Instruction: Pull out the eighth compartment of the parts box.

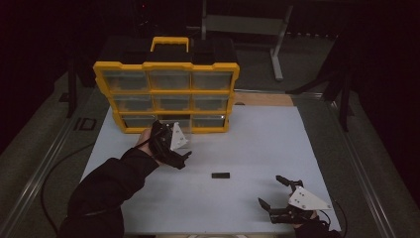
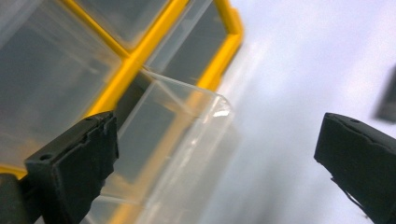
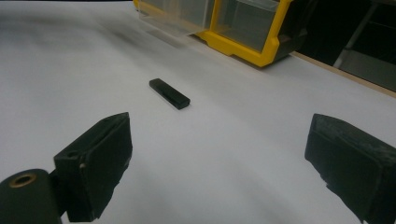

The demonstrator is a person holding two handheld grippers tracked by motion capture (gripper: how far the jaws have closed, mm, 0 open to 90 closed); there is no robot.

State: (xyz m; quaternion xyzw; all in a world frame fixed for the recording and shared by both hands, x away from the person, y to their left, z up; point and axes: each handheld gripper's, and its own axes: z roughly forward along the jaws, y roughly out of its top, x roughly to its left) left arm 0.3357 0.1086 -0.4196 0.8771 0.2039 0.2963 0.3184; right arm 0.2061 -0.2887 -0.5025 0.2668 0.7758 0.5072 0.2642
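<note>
The small black bar [image 1: 220, 175] lies flat on the white mat [image 1: 257, 144], long axis crosswise, nearer the empty, wide-open right gripper [image 1: 275, 193] than the left gripper [image 1: 182, 159], also wide and empty beside the pulled-out clear drawer [image 2: 177, 135] of the yellow organizer [image 1: 166, 91].

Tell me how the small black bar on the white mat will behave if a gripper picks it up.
The black bar looks flat and straight-edged, so it probably stays stiff and won't roll. It seems small and thin, likely light. Lying low on the mat, it may be awkward to get jaws under, and could slide when nudged.
</note>
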